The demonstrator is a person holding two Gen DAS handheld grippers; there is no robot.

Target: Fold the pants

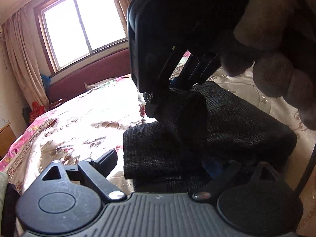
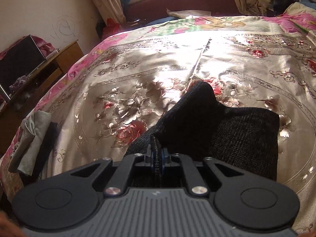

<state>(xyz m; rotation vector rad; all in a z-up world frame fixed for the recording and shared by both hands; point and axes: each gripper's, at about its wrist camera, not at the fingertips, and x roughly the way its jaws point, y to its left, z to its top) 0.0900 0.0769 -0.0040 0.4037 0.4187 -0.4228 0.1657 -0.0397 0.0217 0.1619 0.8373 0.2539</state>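
Dark checked pants (image 1: pixel 227 122) lie folded on the bed in a thick bundle. They also show in the right wrist view (image 2: pixel 243 132). My right gripper (image 2: pixel 156 158) is shut on a raised edge of the pants and lifts a flap. It also shows in the left wrist view (image 1: pixel 158 98), coming down from above onto the cloth. My left gripper (image 1: pixel 164 165) is open, its fingers wide apart around the near end of the bundle. Its right finger is partly hidden under the cloth.
The bed has a shiny floral cover (image 2: pixel 138 75) with a pink border. A wooden side table (image 2: pixel 45 67) stands at the left. Folded grey cloth (image 2: pixel 29 134) lies at the bed's left edge. A window (image 1: pixel 83 19) and curtains are behind the headboard.
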